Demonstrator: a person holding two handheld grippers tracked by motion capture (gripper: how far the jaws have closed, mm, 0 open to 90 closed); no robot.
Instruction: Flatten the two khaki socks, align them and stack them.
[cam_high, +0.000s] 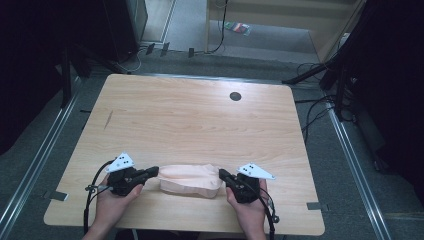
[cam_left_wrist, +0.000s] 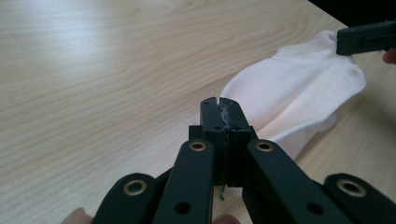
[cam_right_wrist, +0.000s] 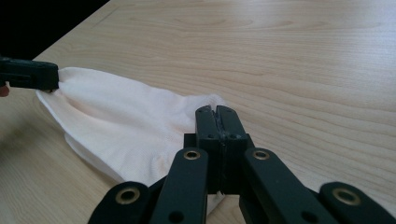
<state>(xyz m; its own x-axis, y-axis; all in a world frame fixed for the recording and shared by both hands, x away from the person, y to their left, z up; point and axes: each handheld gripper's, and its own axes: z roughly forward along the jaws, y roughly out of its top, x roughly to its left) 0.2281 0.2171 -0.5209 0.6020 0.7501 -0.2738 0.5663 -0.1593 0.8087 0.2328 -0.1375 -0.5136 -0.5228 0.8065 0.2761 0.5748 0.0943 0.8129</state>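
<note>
Sock lay flat at the lower middle of the table, stretched between 2 tongs: left gripper and right gripper each clenched on an end. Next would likely come folding it, calling for 1 end carried over. A dark hole sat far off; nothing blocked.

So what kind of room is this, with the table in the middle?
Probably a lab or recording room, not a home: a bare wooden table stands alone, metal rails run along the floor, and loose cables trail beside dark stands.
</note>
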